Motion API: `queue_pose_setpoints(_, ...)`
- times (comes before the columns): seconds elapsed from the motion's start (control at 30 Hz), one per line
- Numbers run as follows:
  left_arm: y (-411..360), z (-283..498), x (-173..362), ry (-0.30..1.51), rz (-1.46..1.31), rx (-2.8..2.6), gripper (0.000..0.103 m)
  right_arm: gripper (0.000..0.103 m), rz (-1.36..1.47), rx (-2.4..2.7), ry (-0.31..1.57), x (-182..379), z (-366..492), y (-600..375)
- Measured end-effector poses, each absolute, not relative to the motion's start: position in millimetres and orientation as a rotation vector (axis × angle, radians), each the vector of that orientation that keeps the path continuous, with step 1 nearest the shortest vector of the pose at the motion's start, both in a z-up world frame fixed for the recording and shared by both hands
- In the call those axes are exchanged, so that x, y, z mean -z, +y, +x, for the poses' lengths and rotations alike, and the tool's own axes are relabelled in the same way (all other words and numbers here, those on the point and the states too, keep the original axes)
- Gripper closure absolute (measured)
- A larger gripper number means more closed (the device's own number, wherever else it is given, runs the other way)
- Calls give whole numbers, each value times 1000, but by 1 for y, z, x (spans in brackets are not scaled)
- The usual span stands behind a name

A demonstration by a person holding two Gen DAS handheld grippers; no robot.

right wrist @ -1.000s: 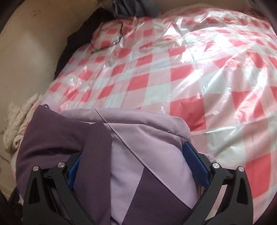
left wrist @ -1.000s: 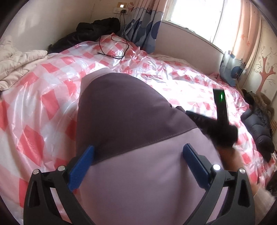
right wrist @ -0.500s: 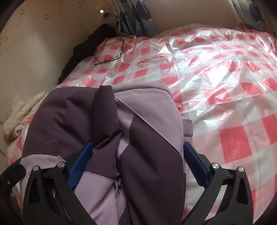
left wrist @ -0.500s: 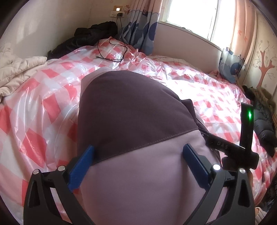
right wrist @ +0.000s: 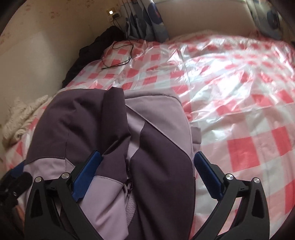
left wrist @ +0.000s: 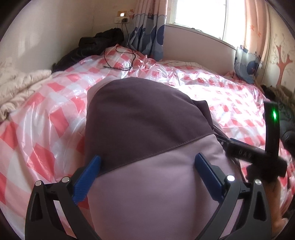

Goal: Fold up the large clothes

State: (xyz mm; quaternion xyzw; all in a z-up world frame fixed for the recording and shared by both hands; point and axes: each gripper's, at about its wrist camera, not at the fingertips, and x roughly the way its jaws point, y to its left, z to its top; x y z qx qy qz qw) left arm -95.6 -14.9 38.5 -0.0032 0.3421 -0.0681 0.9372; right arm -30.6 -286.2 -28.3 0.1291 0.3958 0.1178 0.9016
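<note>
1. My left claw [left wrist: 147, 169] stands wide open, its blue fingers [left wrist: 86, 177] spread to either side of the jacket [left wrist: 143, 129], which fills the space between them; nothing is pinched.
2. My right claw [right wrist: 147, 169] is also spread wide, blue fingers [right wrist: 208, 171] apart, with the jacket's bunched folds lying between and under them. I cannot tell whether the pads touch the cloth.
3. The jacket is a padded two-tone piece, dark purple and pale lilac, with stitched seams where the colours meet. It lies folded in a compact mound on the bed [right wrist: 239, 92], towards the near edge.
4. From the left wrist view, my right claw's black body with a green light [left wrist: 274, 116] sits just beside the jacket's right edge.
5. The bed is covered in a shiny plastic sheet of red and white checks.
6. Farther off, a thin black cable [left wrist: 118, 61] lies looped on the sheet near the corner, a dark garment [left wrist: 95, 44] is heaped against the wall, and a cream quilt [left wrist: 16, 86] lies at the left side.
7. Patterned curtains [left wrist: 147, 35] hang below the window [left wrist: 199, 16].
</note>
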Motion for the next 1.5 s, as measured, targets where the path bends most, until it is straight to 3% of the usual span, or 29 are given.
queue_pose_setpoints(0.4,-7,-95,-39,696,-36,127,6,6,30,-186,599,-92,-19,-259)
queue_pose_setpoints(0.47,-6,-94,-39,696,-37,129,6,6,64,-215,637,-80,-5,-253)
queue_pose_setpoints(0.57,-6,-94,-39,697,-40,135,6,6,14,-206,787,-4,21,-228)
queue_pose_setpoints(0.63,-8,-93,-38,702,-25,140,6,6,160,-268,824,23,29,-243)
queue_pose_setpoints(0.77,-13,-96,-39,695,8,121,6,6,120,-269,865,6,31,-253)
queue_pose_setpoints(0.97,-9,-97,-40,687,-6,114,6,6,-2,-210,696,-56,-50,-252)
queue_pose_setpoints(1.1,-10,-98,-41,685,-2,117,6,6,64,-203,751,-16,-80,-253)
queue_pose_setpoints(1.2,-18,-99,-39,687,33,116,6,6,306,-244,740,25,-87,-277)
queue_pose_setpoints(1.5,-19,-96,-39,691,37,112,6,6,352,-288,766,28,-82,-286)
